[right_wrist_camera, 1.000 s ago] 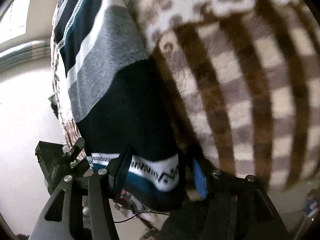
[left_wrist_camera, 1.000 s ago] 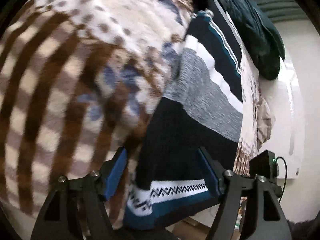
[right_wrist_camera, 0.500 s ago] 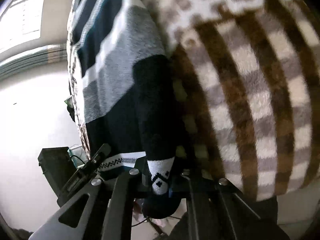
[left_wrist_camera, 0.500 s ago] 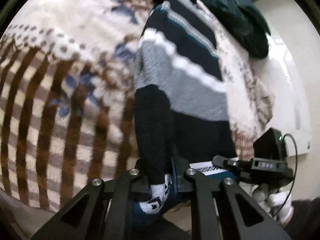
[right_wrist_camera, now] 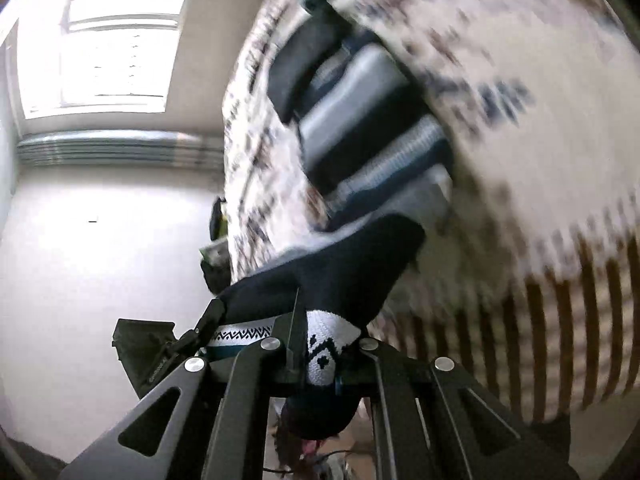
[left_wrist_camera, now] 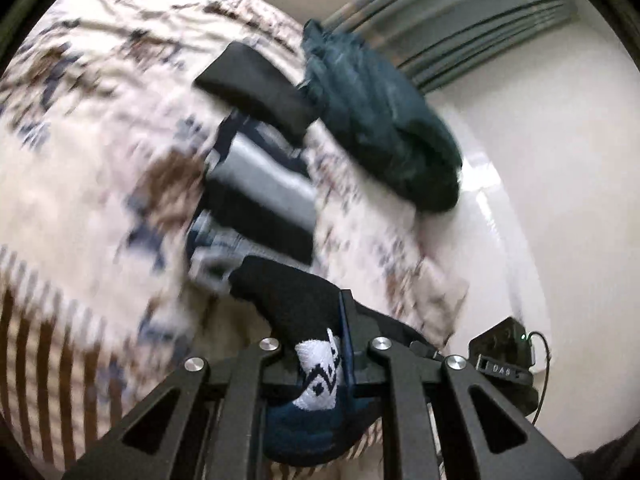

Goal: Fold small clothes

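A striped knit garment [left_wrist_camera: 260,196], black, grey, white and teal with a zigzag-patterned hem, lies on a patterned blanket [left_wrist_camera: 100,140]. My left gripper [left_wrist_camera: 324,364] is shut on one corner of its hem and holds it lifted off the blanket. My right gripper [right_wrist_camera: 320,360] is shut on the other hem corner of the garment [right_wrist_camera: 360,140]. The lifted black end hangs between both grippers. The right gripper also shows at the lower right of the left wrist view [left_wrist_camera: 500,364]. Both views are blurred by motion.
A dark teal garment [left_wrist_camera: 384,128] lies bunched at the blanket's far edge. The blanket [right_wrist_camera: 520,120] has brown stripes near me. A white wall [right_wrist_camera: 100,260] and a bright window [right_wrist_camera: 108,48] lie beyond the bed. A grey radiator [left_wrist_camera: 460,28] shows behind.
Both grippers closed on the hem corners, then lifted and pulled back. The garment's near end has risen off the blanket and the rest looks farther away.
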Motion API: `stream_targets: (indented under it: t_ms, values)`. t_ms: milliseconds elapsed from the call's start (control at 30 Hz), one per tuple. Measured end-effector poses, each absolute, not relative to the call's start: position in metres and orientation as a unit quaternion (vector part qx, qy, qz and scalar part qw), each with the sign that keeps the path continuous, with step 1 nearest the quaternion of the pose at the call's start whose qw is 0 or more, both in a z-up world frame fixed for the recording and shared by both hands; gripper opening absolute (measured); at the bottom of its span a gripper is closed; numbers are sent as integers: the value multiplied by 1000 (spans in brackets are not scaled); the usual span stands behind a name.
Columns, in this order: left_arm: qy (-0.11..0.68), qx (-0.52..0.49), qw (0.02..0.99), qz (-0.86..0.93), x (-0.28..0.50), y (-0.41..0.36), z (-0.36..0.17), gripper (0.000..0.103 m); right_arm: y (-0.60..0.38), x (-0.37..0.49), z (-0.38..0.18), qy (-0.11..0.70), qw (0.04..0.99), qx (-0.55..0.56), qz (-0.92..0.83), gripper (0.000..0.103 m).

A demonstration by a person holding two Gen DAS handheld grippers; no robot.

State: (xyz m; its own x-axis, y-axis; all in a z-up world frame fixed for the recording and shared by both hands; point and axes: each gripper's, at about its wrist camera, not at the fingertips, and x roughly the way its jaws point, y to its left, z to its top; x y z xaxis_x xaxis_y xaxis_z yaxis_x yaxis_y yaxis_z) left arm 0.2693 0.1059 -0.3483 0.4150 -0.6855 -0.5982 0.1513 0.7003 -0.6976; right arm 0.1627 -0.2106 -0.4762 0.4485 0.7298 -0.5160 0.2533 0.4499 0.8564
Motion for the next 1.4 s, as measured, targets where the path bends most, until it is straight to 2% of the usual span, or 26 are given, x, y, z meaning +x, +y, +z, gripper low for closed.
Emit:
stream_targets:
  t_ms: [167, 267, 433, 567, 600, 667, 700, 733, 767, 800, 833, 867, 1000, 1267, 1400]
  values:
    - [458, -270, 808, -254, 372, 89, -352, 11, -190, 270, -446, 463, 744, 457, 149, 9]
    - [468, -258, 810, -244, 445, 78, -368, 11, -188, 345, -447, 458, 762, 441, 126, 9]
    - [498, -256, 796, -231, 551, 66, -406, 11, -187, 483, -471, 466, 772, 423, 90, 9]
    - [558, -252, 762, -210, 622, 50, -458, 13, -189, 559, -509, 499, 760, 411, 62, 10]
    - [570, -257, 752, -209, 631, 49, -468, 15, -191, 573, -521, 505, 753, 419, 53, 12]
    - [593, -290, 721, -211, 648, 49, -489, 28, -197, 599, -546, 517, 731, 442, 45, 13]
    - [591, -315, 711, -216, 653, 52, -494, 37, -200, 605, -555, 519, 725, 451, 45, 17]
    - [583, -345, 699, -229, 655, 56, -498, 47, -203, 611, -561, 519, 721, 457, 41, 27]
    - [569, -385, 685, -241, 658, 62, -502, 54, -206, 615, -565, 515, 721, 462, 43, 34]
    - [560, -405, 680, -244, 658, 66, -503, 60, -209, 616, -566, 506, 724, 467, 48, 53]
    - [554, -417, 679, -241, 660, 71, -503, 61, -215, 615, -565, 486, 732, 474, 54, 63]
    - [550, -418, 683, -236, 661, 75, -503, 61, -219, 614, -563, 474, 739, 475, 57, 65]
    - [550, -335, 736, -209, 652, 78, -491, 61, -242, 607, -565, 477, 735, 479, 49, 66]
    - [584, -71, 792, -166, 653, 21, -500, 61, -247, 614, -598, 554, 734, 390, 55, 66]
    - [592, -17, 797, -122, 676, 9, -515, 63, -223, 644, -613, 585, 743, 318, 64, 65]
